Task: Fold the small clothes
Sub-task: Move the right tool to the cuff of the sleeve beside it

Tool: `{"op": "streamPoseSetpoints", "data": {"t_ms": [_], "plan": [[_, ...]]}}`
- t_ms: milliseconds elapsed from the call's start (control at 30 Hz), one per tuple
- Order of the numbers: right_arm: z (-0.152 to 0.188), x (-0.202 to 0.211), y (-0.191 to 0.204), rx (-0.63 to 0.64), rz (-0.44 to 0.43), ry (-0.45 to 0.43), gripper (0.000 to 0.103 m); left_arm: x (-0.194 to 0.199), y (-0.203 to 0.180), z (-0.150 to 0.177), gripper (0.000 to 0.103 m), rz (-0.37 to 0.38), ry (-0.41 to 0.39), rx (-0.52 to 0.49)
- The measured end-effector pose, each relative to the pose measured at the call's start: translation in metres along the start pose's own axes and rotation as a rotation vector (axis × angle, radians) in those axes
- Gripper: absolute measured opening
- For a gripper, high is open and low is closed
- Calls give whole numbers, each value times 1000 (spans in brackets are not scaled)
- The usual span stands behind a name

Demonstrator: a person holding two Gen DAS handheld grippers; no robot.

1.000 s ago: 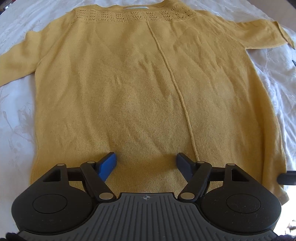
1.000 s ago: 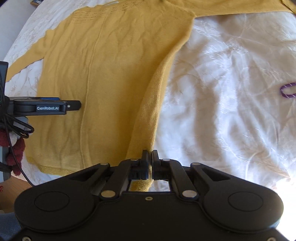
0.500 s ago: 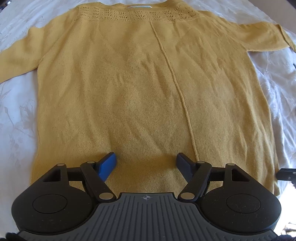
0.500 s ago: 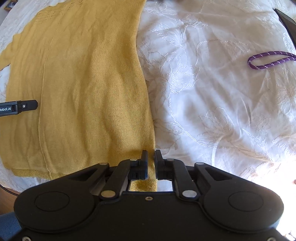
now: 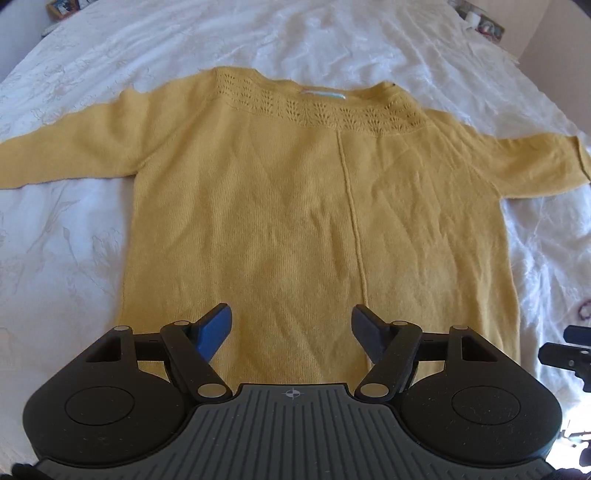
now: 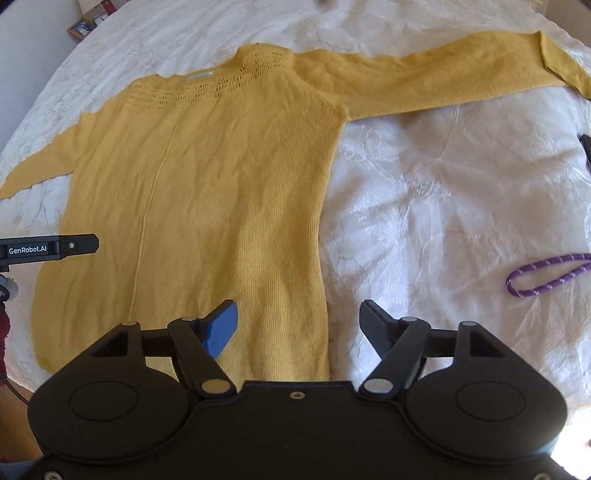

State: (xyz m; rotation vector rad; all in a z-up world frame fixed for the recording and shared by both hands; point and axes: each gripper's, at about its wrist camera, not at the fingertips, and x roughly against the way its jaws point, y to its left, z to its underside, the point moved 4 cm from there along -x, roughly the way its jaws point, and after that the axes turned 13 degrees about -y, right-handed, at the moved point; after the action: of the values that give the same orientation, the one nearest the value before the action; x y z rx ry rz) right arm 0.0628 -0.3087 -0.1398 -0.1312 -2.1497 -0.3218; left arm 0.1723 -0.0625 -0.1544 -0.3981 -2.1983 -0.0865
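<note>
A mustard-yellow knit sweater (image 5: 295, 221) lies flat on a white bedspread, neckline far, hem near, both sleeves spread out sideways. It also shows in the right wrist view (image 6: 207, 206), with its right sleeve (image 6: 443, 77) stretched to the far right. My left gripper (image 5: 291, 325) is open and empty above the hem's middle. My right gripper (image 6: 299, 325) is open and empty above the hem's right corner, straddling the sweater's right edge. The left gripper's side (image 6: 51, 249) shows at the left of the right wrist view.
The white embroidered bedspread (image 6: 424, 221) surrounds the sweater. A purple cord loop (image 6: 546, 273) lies on it to the right. A dark object (image 6: 585, 147) pokes in at the right edge. Small framed items (image 5: 484, 26) stand beyond the bed's far corners.
My right gripper opened and let go of the sweater's right hem corner, then drew back. Both grippers rose, so the whole sweater with its sleeves is now in view.
</note>
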Motion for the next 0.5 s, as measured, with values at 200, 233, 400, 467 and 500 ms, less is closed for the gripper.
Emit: {"op": "streamPoseSetpoints", "data": {"t_ms": [200,233,400,467,500], "plan": [[-41,3,-23,54,-26,-121,93,23,-16,-30,71,-94,-127,51],[-49,6,-29,62,-23,-145,96,27,-19,-36,71,-114,-147,58],[-87,14,-70,100,30,-239,102,41,-39,-62,71,-181,-212,85],[-104,14,-93,117,65,-265,102,41,-49,-70,71,-205,-225,71],[-112,13,-105,126,89,-276,102,43,-54,-72,71,-218,-234,63]]}}
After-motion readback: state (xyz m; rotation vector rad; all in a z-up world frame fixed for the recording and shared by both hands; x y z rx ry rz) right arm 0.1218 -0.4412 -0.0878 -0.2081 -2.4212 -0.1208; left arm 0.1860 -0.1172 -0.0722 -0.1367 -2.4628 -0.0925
